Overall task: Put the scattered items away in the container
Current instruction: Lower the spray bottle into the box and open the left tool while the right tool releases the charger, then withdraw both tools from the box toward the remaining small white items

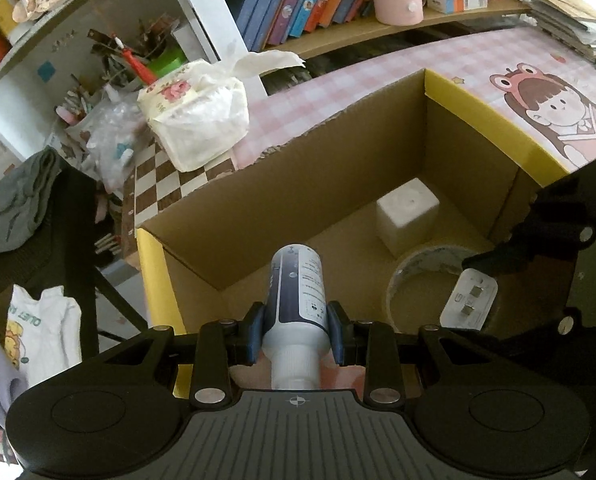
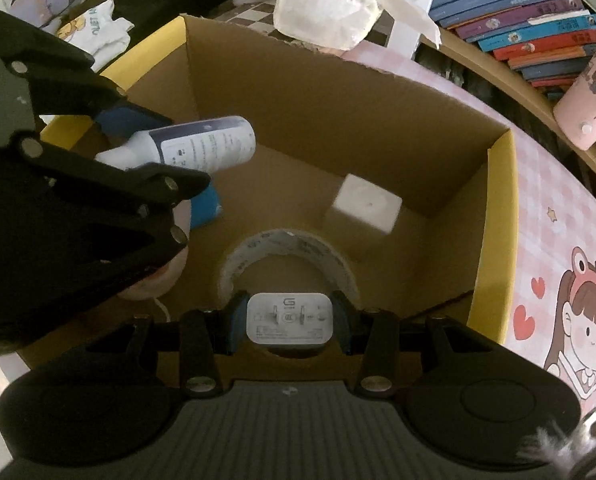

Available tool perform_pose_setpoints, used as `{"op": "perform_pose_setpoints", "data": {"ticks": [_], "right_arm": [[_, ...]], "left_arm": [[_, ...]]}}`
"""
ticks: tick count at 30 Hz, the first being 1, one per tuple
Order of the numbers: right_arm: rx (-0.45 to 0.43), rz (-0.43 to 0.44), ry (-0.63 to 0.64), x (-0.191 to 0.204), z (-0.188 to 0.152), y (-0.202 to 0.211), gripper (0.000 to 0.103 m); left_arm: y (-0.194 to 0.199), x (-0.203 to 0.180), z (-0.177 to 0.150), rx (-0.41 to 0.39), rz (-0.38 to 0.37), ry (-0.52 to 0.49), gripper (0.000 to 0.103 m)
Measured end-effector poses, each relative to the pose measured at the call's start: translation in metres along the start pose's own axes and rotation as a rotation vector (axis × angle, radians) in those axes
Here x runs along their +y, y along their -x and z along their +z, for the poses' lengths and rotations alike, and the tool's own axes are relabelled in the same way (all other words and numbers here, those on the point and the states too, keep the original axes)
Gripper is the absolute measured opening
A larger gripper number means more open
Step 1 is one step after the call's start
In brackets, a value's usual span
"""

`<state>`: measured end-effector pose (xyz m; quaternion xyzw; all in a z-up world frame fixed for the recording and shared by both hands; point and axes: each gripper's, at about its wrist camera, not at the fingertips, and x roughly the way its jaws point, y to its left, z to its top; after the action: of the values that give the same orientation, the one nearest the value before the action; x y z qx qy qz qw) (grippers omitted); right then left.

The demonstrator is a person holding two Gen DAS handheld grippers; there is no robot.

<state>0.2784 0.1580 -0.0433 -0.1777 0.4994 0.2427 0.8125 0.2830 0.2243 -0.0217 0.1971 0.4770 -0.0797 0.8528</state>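
Both tools hang over the open cardboard box (image 1: 298,208) on the desk (image 1: 478,68): the left tool (image 1: 296,328) is clamped on a white-and-navy bottle (image 1: 298,300), the right tool (image 2: 289,320) on a white charger plug (image 2: 289,318). To place them well, lower each close to the box floor before letting go. Aim the bottle at the bare floor near the left wall, and the plug clear of the tape roll (image 2: 285,248) and white cube (image 2: 364,208) already inside.

The white charger (image 2: 289,317) in my right tongs (image 2: 289,318) bears a "G" logo between its prongs; its fine print is too small to read. A white shirt (image 1: 43,326) shows "QUIET", upside down. The bottle's (image 1: 298,294) label is unreadable.
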Motion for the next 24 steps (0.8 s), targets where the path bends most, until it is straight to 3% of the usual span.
{"op": "perform_pose_setpoints", "data": {"ticks": [7, 12, 18, 24], "right_arm": [[-0.023, 0.019, -0.042, -0.002, 0.001, 0.007, 0.045], [-0.061, 0.033, -0.074, -0.003, 0.001, 0.024, 0.049], [-0.132, 0.031, -0.086, -0.007, 0.0, 0.052, 0.051], [-0.224, 0.031, -0.119, -0.01, -0.009, 0.088, 0.055]], "left_arm": [[0.005, 0.0, 0.0, -0.031, 0.007, 0.0, 0.037], [0.023, 0.001, 0.0, -0.088, 0.01, 0.013, 0.06], [0.056, 0.005, -0.003, -0.183, 0.022, 0.046, 0.075], [0.096, 0.01, -0.011, -0.283, 0.041, 0.081, 0.08]]}}
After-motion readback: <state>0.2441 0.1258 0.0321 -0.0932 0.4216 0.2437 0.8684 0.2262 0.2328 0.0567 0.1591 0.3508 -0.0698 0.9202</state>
